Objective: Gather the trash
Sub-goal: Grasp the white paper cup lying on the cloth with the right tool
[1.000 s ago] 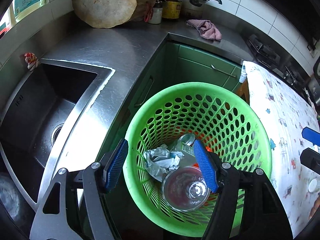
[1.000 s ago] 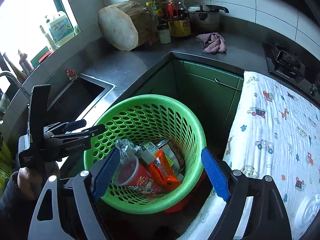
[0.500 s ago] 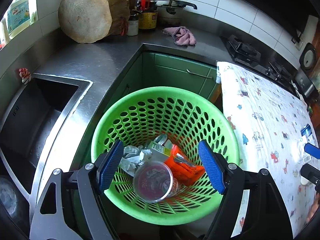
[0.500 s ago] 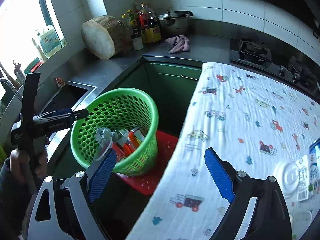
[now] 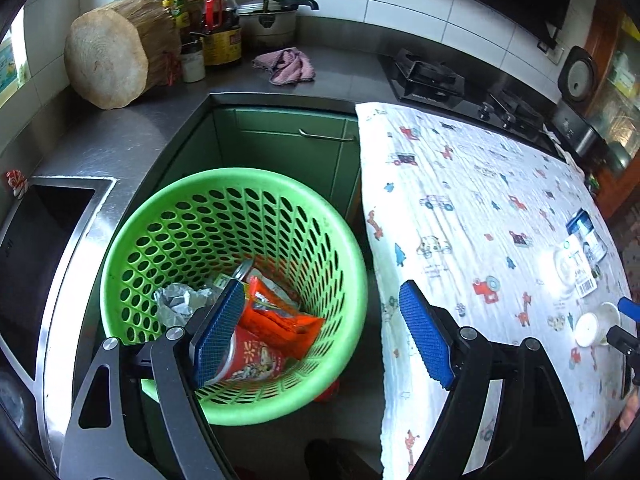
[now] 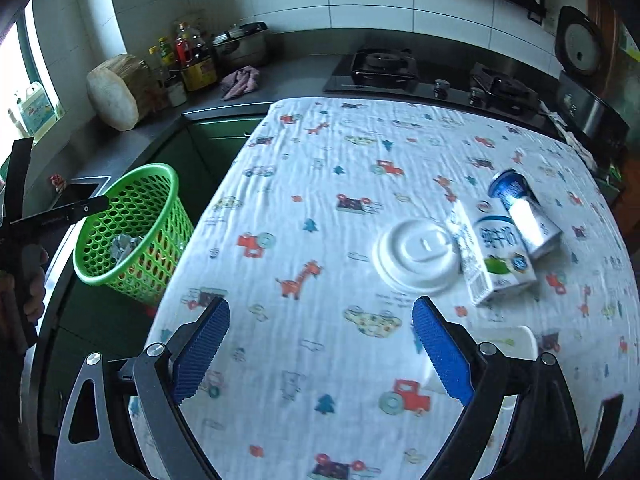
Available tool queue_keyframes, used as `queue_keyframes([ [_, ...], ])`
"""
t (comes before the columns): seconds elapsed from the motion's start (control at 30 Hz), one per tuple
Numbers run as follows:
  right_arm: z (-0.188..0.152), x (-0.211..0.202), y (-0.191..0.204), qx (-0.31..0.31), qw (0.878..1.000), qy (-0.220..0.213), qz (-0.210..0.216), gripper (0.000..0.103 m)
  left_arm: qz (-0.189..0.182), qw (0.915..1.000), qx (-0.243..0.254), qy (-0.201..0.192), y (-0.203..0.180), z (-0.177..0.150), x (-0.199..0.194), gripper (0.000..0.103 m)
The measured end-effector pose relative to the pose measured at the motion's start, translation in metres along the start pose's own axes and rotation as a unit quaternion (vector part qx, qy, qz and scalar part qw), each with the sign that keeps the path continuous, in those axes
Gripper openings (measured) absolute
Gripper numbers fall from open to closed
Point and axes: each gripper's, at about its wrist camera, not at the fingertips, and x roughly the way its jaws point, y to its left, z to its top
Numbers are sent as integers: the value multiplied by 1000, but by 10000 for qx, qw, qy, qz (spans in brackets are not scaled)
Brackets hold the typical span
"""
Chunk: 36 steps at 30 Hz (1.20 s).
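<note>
A green perforated basket [image 5: 344, 248] stands on the floor between counter and table; it also shows in the right wrist view [image 6: 160, 184]. It holds an orange wrapper [image 5: 280, 316], a red printed cup [image 5: 252, 360] and crumpled foil [image 5: 176, 300]. My left gripper [image 5: 320, 336] is open and empty above the basket's right rim. My right gripper [image 6: 320, 352] is open and empty over the table. Ahead of it lie a white lid [image 6: 416, 256], two milk cartons [image 6: 500, 256] and a white cup [image 6: 516, 344] by its right finger.
The table wears a white cartoon-print cloth [image 6: 340, 184]. A steel sink [image 5: 36, 248] lies left of the basket. The counter carries a wooden chopping block [image 5: 112, 52], bottles [image 5: 216, 28], a pot, a pink rag [image 5: 288, 66] and a gas hob [image 6: 400, 68].
Both grippers have swung right, away from the basket. The right gripper now faces the table trash; the left has shifted to the basket's right rim. Both stay open.
</note>
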Motion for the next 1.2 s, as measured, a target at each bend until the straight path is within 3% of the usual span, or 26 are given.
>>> queue_keyframes([
  [0.23, -28, -20, -60, 595, 9979, 83, -224, 90, -196, 9994, 277, 0, -44, 0, 1, 80],
  [0.47, -57, -29, -83, 1142, 9923, 246, -404, 90, -450, 9975, 545, 44, -74, 8, 13, 80],
  [0.77, -83, -17, -92, 2369, 9701, 497, -201, 90, -826, 9913, 1018, 107, -101, 25, 33, 80],
  [0.97, -79, -6, -102, 3419, 9394, 247, -31, 90, -1042, 9857, 1313, 182, -111, 35, 46, 80],
  [1.2, -73, 10, -128, 4801, 8771, -107, 97, 90, -1233, 9794, 1582, 240, -122, 39, 56, 80],
])
